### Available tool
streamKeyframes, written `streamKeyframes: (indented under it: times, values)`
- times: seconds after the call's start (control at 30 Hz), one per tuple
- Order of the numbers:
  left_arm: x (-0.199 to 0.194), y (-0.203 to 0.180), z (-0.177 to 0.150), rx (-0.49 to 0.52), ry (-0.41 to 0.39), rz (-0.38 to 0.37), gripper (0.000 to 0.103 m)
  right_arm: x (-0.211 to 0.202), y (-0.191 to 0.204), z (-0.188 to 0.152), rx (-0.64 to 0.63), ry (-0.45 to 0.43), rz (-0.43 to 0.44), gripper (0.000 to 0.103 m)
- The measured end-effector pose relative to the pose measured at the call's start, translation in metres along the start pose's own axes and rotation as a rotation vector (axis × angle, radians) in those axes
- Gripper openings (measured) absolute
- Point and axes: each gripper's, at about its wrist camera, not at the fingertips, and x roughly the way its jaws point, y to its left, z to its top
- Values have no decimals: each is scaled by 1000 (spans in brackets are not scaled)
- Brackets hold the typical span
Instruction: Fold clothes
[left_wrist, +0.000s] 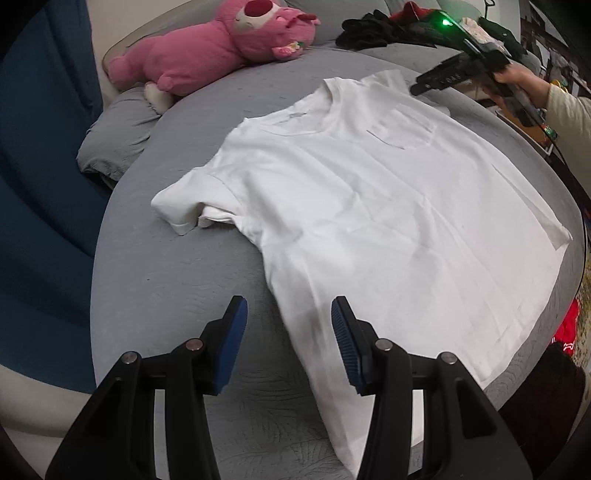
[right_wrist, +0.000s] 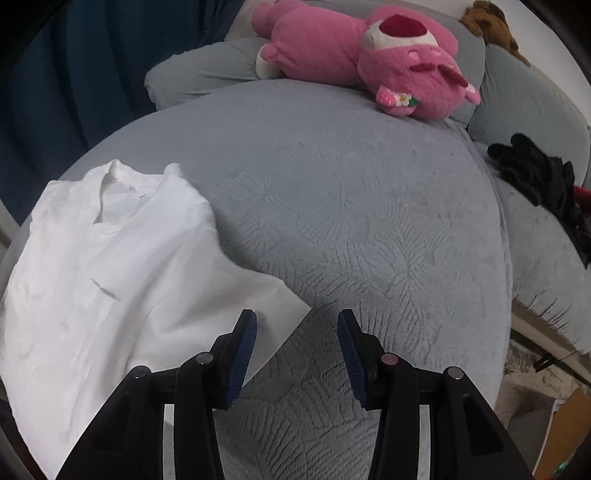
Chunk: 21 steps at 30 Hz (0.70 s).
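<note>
A white T-shirt (left_wrist: 369, 206) lies spread flat, front up, on the grey bed (left_wrist: 177, 280), neck towards the pillows. My left gripper (left_wrist: 289, 314) hovers open over the shirt's near side edge, which runs between its blue pads with nothing pinched. A hand holds my right gripper (left_wrist: 424, 83) at the far sleeve. In the right wrist view the right gripper (right_wrist: 297, 325) is open just above the corner of that sleeve of the T-shirt (right_wrist: 110, 277); its left pad sits over the cloth and its right pad over the bare bed (right_wrist: 369, 221).
A pink plush toy (left_wrist: 221, 48) lies along the pillows at the head of the bed. A pile of black clothes (right_wrist: 543, 177) sits at the bed's right side, and a brown plush (right_wrist: 491, 26) behind it. A blue curtain (left_wrist: 40, 147) hangs on the left.
</note>
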Motion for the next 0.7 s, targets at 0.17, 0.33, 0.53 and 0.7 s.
streamKeyframes:
  times: [0.17, 0.33, 0.53, 0.7]
  values:
    - [3, 1, -1, 8, 15, 6, 44, 8, 0, 0, 31, -5, 29, 42]
    - [5, 7, -2, -19, 20, 14, 44, 9, 4, -1, 60, -16, 52, 23]
    - [10, 10, -4, -37, 37, 19, 44, 2, 27, 2, 52, -12, -12, 6]
    - [1, 13, -7, -24, 24, 41, 44, -27, 19, -11, 132, -25, -103, 6]
